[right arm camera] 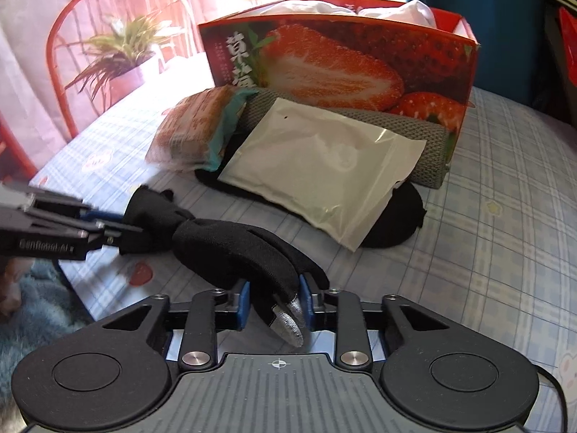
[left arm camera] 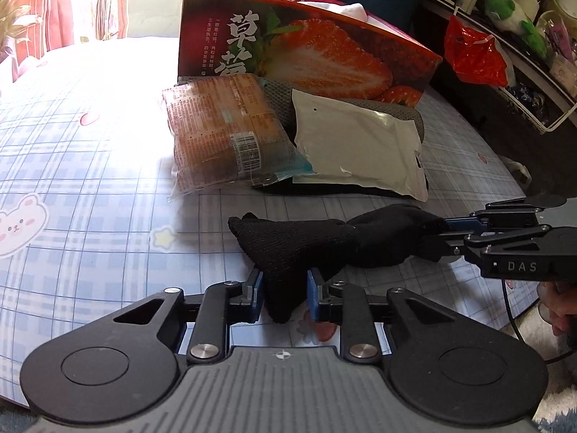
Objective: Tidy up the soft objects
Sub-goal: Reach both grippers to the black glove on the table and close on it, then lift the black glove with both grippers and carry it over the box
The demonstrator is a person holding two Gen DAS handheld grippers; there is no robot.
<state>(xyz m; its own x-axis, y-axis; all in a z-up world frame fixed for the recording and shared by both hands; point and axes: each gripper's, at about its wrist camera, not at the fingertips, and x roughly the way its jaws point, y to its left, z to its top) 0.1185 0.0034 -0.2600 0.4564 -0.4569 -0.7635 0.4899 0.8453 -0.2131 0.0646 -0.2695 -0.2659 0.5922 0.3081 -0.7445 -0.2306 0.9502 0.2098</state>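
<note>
A black knit glove (left arm camera: 310, 241) with grey fingertips (right arm camera: 290, 319) is stretched between my two grippers just above the bed. My left gripper (left arm camera: 285, 290) is shut on the glove's cuff end; it also shows in the right wrist view (right arm camera: 119, 232). My right gripper (right arm camera: 274, 301) is shut on the glove's fingers; it also shows in the left wrist view (left arm camera: 441, 234). Behind it lie a silver pouch (left arm camera: 360, 148) (right arm camera: 317, 166), a clear bread packet (left arm camera: 223, 133) (right arm camera: 191, 126) and a grey knit roll (right arm camera: 414, 137), on a black item (right arm camera: 393, 223).
A red strawberry-print box (left arm camera: 324, 47) (right arm camera: 346, 61) with white cloth inside stands behind the pile on the checked bedsheet (left arm camera: 90, 180). A shelf with a red bag (left arm camera: 472, 54) is at the right. A red chair and potted plant (right arm camera: 119, 54) are at the left.
</note>
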